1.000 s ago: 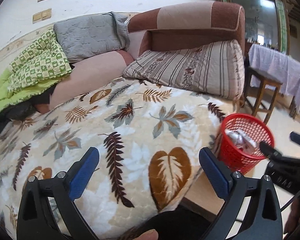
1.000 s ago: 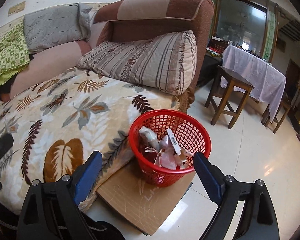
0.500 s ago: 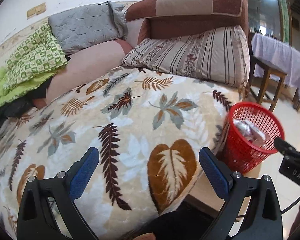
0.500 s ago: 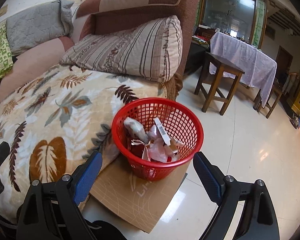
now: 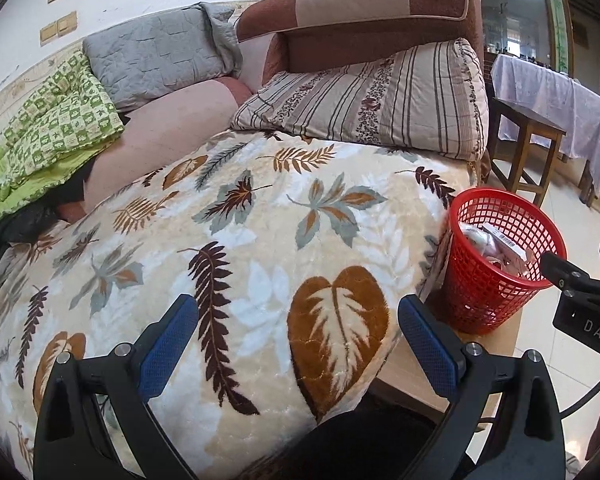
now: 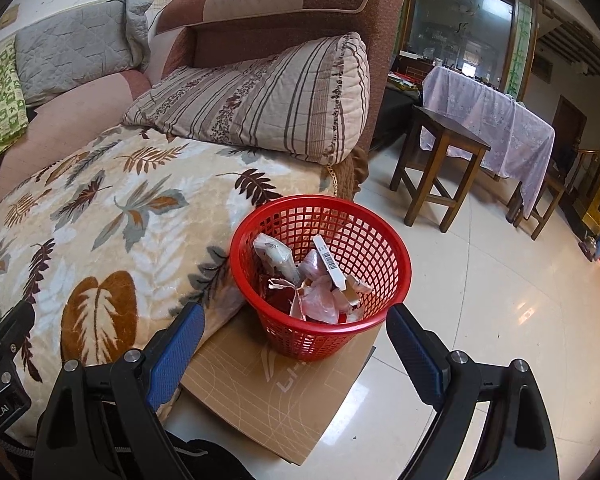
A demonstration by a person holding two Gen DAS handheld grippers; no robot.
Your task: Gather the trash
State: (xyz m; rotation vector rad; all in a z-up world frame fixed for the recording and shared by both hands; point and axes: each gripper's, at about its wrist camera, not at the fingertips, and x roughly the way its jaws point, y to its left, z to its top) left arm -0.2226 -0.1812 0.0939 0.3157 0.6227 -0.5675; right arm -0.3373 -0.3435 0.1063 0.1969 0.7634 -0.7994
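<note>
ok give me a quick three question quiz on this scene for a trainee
1. True or false: the red plastic mesh basket stands directly on the white tiled floor.
2. Multiple choice: what is inside the basket? A) nothing B) crumpled wrappers and packets C) a folded blanket
3. Fill in: the left gripper and the right gripper each have blue-padded fingers that are ____, holding nothing.

Key:
1. False; it stands on a flat brown cardboard sheet beside the leaf-patterned blanket.
2. B
3. open
</note>
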